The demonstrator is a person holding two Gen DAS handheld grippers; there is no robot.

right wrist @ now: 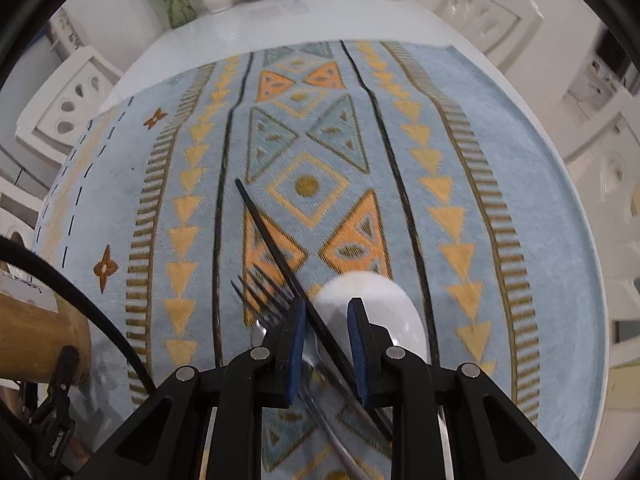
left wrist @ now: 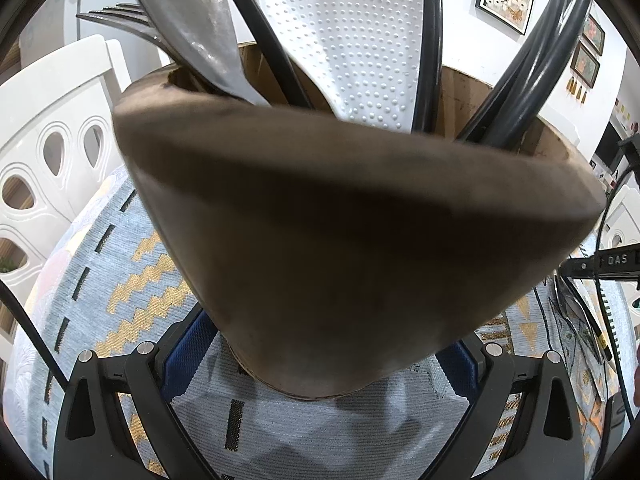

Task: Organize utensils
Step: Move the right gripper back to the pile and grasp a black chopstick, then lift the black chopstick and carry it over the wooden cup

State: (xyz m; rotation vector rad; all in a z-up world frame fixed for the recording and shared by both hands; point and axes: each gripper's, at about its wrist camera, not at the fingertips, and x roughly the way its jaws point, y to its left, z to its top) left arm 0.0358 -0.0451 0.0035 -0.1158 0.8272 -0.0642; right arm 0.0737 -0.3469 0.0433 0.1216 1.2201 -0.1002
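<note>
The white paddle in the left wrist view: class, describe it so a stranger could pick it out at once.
Find the big brown wooden holder that fills the view. Several utensils stick up out of it. Among the grey spoon, fork and black handles, the paddle in the middle alone is white, broad and covered in raised dots.

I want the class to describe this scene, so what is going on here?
A person is sorting utensils on a patterned cloth. The left tongs clasp a brown holder that already has utensils standing in it. The right tongs straddle a black chopstick lying beside a fork and white spoon; grip unclear.
</note>
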